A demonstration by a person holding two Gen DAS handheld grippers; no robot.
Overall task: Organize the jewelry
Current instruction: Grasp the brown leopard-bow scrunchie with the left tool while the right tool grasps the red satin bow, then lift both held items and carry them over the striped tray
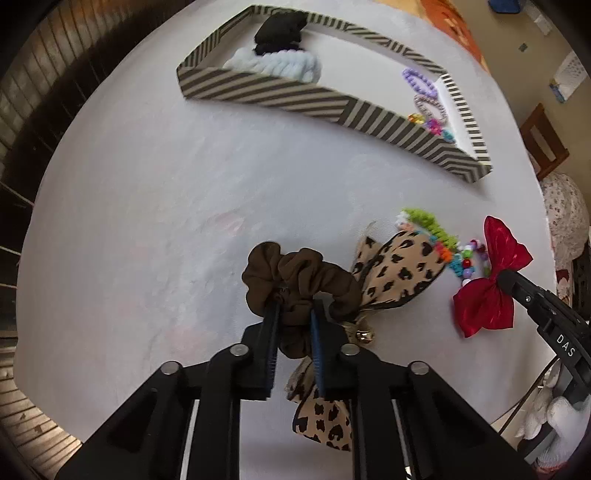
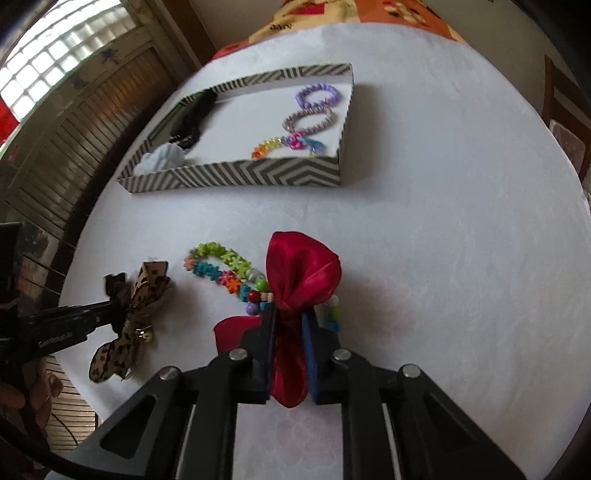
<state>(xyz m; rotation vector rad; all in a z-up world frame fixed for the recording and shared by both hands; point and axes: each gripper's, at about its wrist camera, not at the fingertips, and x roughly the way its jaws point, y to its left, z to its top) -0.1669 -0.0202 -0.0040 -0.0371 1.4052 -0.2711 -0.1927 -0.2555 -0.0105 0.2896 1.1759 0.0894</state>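
Observation:
My left gripper (image 1: 295,306) is shut on a brown scrunchie (image 1: 295,277), just above a leopard-print bow (image 1: 399,269) on the white table. My right gripper (image 2: 290,312) is shut on a red satin bow (image 2: 303,273); the same bow shows in the left wrist view (image 1: 487,291). A colourful beaded bracelet (image 2: 221,266) lies beside the red bow. The striped tray (image 2: 236,173) further back holds a black scrunchie (image 1: 280,27), a pale blue scrunchie (image 1: 277,62), a purple coil tie (image 2: 317,94), a second coil tie (image 2: 308,120) and a rainbow bead bracelet (image 2: 284,142).
The leopard bow (image 2: 129,317) with a small gold bell (image 2: 144,334) lies at the table's left edge in the right wrist view. A wooden chair (image 1: 543,140) stands beyond the table. A patterned cloth (image 2: 332,7) lies at the far end.

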